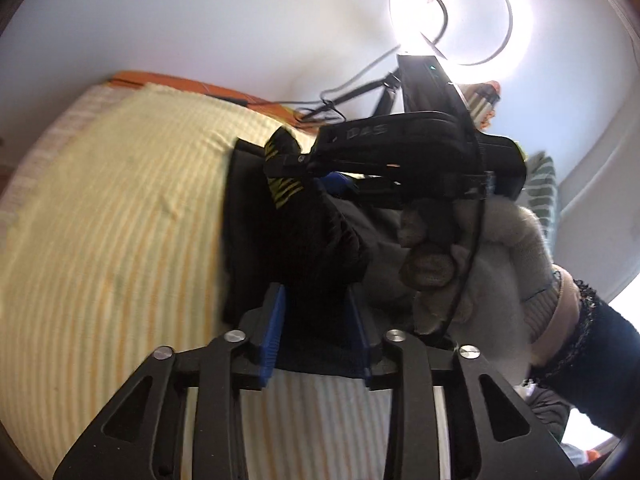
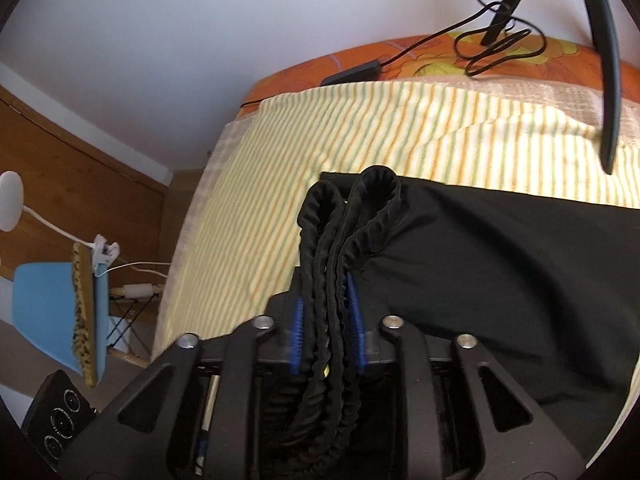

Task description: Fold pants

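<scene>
- Two claws grip the black pants [image 2: 500,264] over the striped bed [image 2: 256,208].
- Left claw [image 1: 316,324]: clamped on dark fabric.
- Right claw [image 2: 328,320]: clamped on the gathered waistband [image 2: 344,220].

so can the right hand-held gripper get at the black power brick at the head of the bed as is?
Probably not: the right hand-held gripper is shut on the pants' waistband, so its jaws are full. The power brick itself lies unobstructed on the orange sheet.
</scene>
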Motion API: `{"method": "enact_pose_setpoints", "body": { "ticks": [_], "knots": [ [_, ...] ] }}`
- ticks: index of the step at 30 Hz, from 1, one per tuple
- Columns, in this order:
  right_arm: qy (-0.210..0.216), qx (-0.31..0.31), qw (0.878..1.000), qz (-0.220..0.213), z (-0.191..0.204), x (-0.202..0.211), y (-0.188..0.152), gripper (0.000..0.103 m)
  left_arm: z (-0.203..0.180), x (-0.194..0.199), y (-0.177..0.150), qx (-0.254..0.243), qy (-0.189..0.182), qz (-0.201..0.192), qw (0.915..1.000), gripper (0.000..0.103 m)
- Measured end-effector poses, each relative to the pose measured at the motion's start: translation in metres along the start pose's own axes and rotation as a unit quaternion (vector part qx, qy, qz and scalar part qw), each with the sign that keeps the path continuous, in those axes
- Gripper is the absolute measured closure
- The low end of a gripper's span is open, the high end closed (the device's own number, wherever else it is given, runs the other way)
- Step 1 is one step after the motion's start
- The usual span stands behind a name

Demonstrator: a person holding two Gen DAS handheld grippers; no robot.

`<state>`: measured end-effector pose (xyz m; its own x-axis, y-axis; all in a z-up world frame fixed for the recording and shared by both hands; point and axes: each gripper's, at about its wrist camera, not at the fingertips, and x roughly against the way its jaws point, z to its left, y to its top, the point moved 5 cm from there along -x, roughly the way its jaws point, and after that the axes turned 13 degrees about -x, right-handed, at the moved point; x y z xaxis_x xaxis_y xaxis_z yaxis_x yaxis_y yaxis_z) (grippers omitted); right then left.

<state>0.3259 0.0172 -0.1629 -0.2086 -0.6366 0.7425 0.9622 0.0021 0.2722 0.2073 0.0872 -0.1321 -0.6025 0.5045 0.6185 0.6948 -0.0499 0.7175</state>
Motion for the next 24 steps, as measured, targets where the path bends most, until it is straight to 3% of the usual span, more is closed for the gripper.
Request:
{"method": "enact_pose_setpoints", "body": {
  "ticks": [1,2,8,15,18,24],
  "knots": [
    [0.025,-0.004,1.000,0.005,0.003,0.004,-0.001,0.051,0.004,0.006,-0.003,-0.001,0.010,-0.002,0.9999,0.056],
    [0.051,-0.003,0.999,0.004,0.005,0.010,-0.001,0.048,0.004,0.011,-0.002,-0.004,0.022,-0.008,0.9997,0.054],
    [0.066,0.007,0.997,-0.031,-0.005,0.056,0.000,0.046,-0.005,0.006,0.002,-0.025,0.056,-0.003,0.9981,0.054],
    [0.055,-0.022,0.993,-0.098,-0.068,0.131,-0.004,0.045,-0.004,-0.019,0.004,-0.038,0.074,0.022,0.9963,0.054],
    [0.035,-0.038,0.991,-0.122,-0.102,0.156,-0.008,0.046,0.001,-0.032,0.003,-0.042,0.098,0.035,0.9937,0.054],
    [0.018,-0.062,0.990,-0.129,-0.150,0.178,-0.016,0.045,0.016,-0.039,-0.011,-0.039,0.136,0.061,0.9880,0.057]
  ]
}}
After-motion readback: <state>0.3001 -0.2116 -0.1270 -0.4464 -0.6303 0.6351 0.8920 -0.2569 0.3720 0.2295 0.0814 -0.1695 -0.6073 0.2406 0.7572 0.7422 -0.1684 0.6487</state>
